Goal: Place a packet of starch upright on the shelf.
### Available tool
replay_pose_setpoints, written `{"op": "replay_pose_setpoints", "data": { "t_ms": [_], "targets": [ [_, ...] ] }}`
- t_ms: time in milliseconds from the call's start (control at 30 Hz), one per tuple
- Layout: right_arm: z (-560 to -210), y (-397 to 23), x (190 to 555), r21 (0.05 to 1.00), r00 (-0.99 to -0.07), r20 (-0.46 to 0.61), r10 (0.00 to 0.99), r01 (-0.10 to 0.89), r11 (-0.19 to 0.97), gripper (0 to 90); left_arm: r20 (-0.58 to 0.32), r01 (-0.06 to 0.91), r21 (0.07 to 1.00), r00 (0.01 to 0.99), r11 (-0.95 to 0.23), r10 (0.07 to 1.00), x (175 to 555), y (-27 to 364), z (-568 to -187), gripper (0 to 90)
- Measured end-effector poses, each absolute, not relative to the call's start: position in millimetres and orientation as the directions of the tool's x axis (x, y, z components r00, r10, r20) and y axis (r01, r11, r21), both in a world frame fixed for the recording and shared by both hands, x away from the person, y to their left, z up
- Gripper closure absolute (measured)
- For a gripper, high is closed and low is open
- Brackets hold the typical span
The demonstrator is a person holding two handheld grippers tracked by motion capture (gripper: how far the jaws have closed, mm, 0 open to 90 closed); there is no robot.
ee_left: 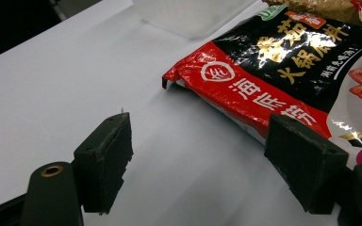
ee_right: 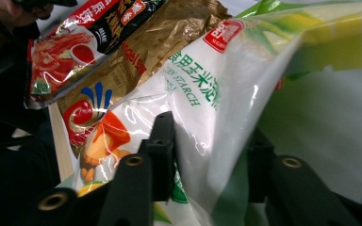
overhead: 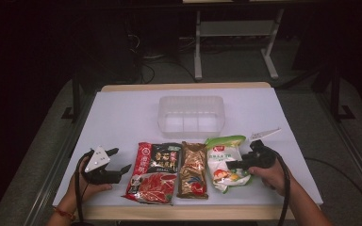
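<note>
Three food packets lie in a row near the table's front edge: a red and black hotpot packet, a gold packet and a white and green starch bag. My right gripper comes at the starch bag from its right side, its two jaws pinching the bag's edge and lifting it off the table. My left gripper rests open on the white table just left of the hotpot packet, with only bare tabletop between its jaws.
A clear plastic container stands empty behind the packets at the middle of the white table. Dark floor, desk legs and cables lie beyond the far edge.
</note>
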State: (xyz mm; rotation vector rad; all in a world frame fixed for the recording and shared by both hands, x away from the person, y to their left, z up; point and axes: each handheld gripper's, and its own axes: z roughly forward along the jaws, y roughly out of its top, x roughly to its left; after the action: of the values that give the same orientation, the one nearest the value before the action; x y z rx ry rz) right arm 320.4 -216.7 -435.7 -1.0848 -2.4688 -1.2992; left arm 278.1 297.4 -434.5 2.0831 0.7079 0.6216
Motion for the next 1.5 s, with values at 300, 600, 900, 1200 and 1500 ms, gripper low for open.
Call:
{"op": "replay_pose_setpoints", "data": {
  "t_ms": [300, 600, 900, 1200, 1500],
  "targets": [
    [-418.0, -211.9, 299.2, 0.718, -0.776, 0.312, 0.549, 0.571, 0.398, 77.0, 0.159, 0.273, 0.837, 0.707, -0.474, 0.689, 277.0, 303.2, -433.6, 23.6],
    [-404.3, -210.7, 293.1, 0.764, -0.792, 0.235, 0.563, 0.509, 0.397, 78.5, 0.135, 0.279, 0.849, 0.707, -0.449, 0.694, 275.7, 304.6, -433.0, 23.6],
    [-392.2, -214.9, 285.6, 0.806, -0.786, 0.167, 0.595, 0.456, 0.377, 78.6, 0.128, 0.277, 0.85, 0.717, -0.448, 0.686, 273.9, 300.4, -432.2, 23.6],
    [-382.7, -219.8, 284.3, 0.839, -0.773, 0.137, 0.619, 0.423, 0.342, 78.7, 0.122, 0.281, 0.849, 0.72, -0.448, 0.683, 273.6, 301.2, -433.0, 23.6],
    [-379.0, -223.2, 284.4, 0.856, -0.755, 0.122, 0.644, 0.408, 0.316, 78.6, 0.122, 0.274, 0.853, 0.723, -0.444, 0.68, 272.9, 301.9, -432.7, 23.6]
  ]
}}
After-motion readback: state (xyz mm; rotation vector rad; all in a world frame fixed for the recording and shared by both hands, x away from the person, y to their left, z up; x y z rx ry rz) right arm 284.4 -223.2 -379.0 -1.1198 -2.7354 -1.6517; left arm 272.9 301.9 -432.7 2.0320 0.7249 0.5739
